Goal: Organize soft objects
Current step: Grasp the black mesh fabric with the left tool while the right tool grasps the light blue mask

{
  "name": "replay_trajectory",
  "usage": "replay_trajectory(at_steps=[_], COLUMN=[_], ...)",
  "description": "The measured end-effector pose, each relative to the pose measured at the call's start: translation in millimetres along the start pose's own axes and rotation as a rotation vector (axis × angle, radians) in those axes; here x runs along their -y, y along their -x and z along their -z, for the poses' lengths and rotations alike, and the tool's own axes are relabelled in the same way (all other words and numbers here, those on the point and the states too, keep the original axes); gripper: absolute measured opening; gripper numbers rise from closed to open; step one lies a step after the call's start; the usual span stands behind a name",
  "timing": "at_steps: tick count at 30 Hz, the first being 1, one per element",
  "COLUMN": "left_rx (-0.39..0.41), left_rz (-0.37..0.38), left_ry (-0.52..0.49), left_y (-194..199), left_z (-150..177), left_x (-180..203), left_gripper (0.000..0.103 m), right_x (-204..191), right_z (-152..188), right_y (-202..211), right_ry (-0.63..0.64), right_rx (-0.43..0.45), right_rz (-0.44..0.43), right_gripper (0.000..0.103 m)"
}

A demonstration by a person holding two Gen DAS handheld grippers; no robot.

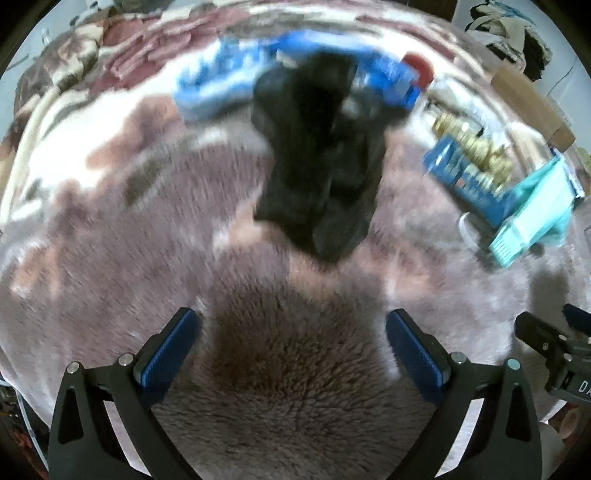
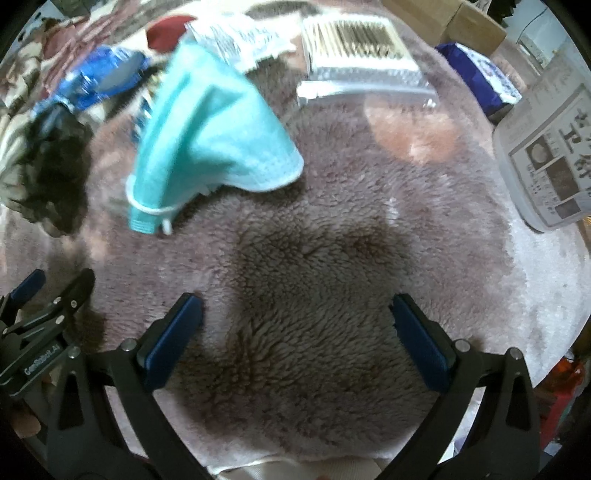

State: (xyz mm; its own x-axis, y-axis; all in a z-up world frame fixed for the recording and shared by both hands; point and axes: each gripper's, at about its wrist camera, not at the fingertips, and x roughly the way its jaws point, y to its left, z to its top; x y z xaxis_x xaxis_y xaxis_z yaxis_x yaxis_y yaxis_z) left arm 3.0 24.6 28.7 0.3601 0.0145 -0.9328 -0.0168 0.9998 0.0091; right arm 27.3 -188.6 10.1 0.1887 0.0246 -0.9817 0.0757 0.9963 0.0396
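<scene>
A crumpled black cloth point(image 1: 317, 155) lies on the fuzzy blanket point(image 1: 295, 369), near a teal face mask point(image 2: 207, 125). Both the left gripper point(image 1: 293, 350) and the right gripper point(image 2: 295, 339) are wide apart, holding nothing.

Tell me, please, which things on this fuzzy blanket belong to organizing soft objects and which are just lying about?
For the job:
crumpled black fabric piece
teal pleated face mask
open left hand-held gripper
open right hand-held gripper

Lying about:
clear box of cotton swabs
white labelled plastic tub
blue crinkled wrapper
brown cardboard box
</scene>
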Motion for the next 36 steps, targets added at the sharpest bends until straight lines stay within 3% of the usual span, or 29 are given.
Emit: replay_trajectory(at_steps=[10,16,23,36], left_rx=[0.037,0.069,0.067,0.044], left_rz=[0.043,0.048,0.041,0.046], left_ry=[0.025,0.012,0.013,0.037], left_y=[43,66,64,48], left_z=[-28,-35,-37,-58], left_x=[-21,-2,20,4], left_gripper=[0.102,0.102,0.102,0.102], right_x=[10,7,5,7], right_z=[-2,-6,-5,-42], right_y=[54,84,78,58], right_ry=[-0.023,-0.021,-0.047,-0.203], right_rx=[0.054,0.087,0.093,0.087], right_rz=[-0.045,-0.075,-0.093,-0.203], right_gripper=[0.103,0.103,0.103,0.100])
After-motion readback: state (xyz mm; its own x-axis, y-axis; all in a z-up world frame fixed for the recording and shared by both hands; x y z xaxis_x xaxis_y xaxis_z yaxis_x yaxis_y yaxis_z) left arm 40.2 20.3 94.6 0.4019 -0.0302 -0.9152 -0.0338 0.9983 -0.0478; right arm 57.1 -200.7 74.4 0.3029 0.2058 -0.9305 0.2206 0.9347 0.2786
